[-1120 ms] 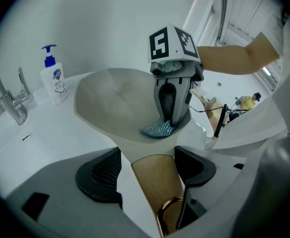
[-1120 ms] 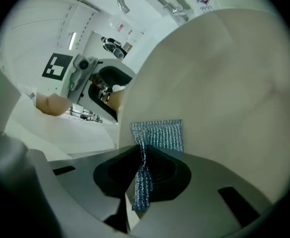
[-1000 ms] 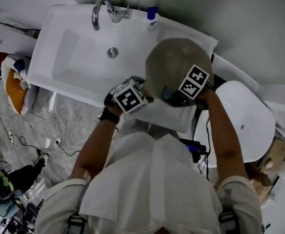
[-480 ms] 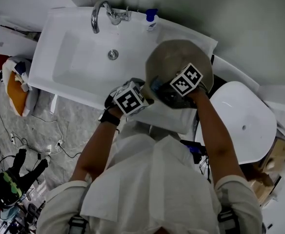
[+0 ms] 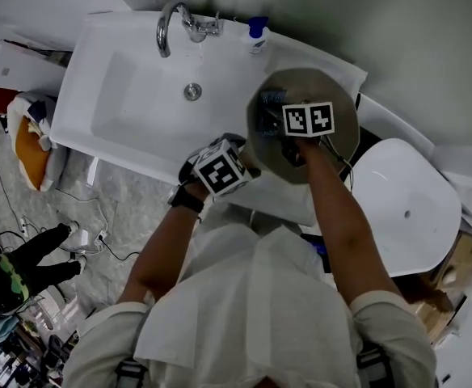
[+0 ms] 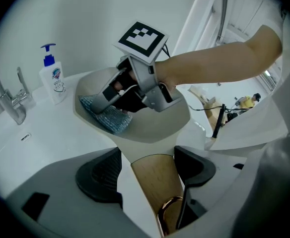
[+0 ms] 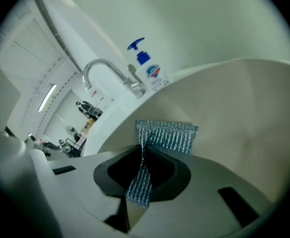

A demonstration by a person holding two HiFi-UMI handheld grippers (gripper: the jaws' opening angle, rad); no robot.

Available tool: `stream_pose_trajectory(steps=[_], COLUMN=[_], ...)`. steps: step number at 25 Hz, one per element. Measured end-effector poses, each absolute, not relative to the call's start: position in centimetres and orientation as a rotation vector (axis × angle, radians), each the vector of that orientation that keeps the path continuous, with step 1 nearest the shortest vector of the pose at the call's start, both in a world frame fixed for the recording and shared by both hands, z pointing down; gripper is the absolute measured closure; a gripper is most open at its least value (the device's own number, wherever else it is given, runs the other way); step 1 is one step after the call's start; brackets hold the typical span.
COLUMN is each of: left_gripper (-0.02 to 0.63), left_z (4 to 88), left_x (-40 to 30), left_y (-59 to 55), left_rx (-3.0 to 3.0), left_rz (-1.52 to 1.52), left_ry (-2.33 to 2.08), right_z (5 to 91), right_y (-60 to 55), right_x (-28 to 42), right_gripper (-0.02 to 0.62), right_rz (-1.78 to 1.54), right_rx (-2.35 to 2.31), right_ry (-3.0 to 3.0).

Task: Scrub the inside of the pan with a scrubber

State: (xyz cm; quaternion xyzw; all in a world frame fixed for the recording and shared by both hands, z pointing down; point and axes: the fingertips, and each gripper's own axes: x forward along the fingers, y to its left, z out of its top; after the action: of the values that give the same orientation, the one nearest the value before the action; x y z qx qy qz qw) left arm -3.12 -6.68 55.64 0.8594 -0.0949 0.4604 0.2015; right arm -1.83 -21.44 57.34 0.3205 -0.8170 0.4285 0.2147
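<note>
head view: pan [image 5: 341, 140] is lying over the right end of the sink [image 5: 123, 95], near the tap [image 5: 171, 24] and the soap bottle [image 5: 257, 32]. left gripper [image 5: 238, 162] is meeting the pan at its near edge. right gripper [image 5: 278, 124] is reaching into the pan, with the scrubber [image 5: 270, 103] against the inside.

left gripper view: jaws are clamping narrow on the pan's wooden handle [image 6: 152, 182], one pad touching each side. right gripper [image 6: 99, 103] is pressing the scrubber [image 6: 110, 119] onto the left part of the pan's inside.

right gripper view: jaws are pinching a fold of the scrubber [image 7: 167, 135] tight. its free part is lying flat against the pan's inner surface [image 7: 244, 113]. tap [image 7: 105, 71] and soap bottle [image 7: 149, 68] are standing beyond the rim.
</note>
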Motion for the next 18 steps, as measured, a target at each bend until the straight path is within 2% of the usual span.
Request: stream_pose_trajectory(steps=[8, 18], left_gripper=[0.27, 0.275], left_z=[55.7, 55.9], left_x=[-3.2, -3.3], left_y=[-6.4, -6.6], left_rx=[2.39, 2.365], left_rz=[1.267, 1.285], left_ry=[-0.269, -0.258], right_z=[57.1, 57.3], right_y=[-27.0, -25.1], right_x=[4.9, 15.7], right_gripper=[0.557, 0.56], right_rz=[1.204, 1.204], right_rx=[1.365, 1.974], right_ry=[-2.149, -1.814])
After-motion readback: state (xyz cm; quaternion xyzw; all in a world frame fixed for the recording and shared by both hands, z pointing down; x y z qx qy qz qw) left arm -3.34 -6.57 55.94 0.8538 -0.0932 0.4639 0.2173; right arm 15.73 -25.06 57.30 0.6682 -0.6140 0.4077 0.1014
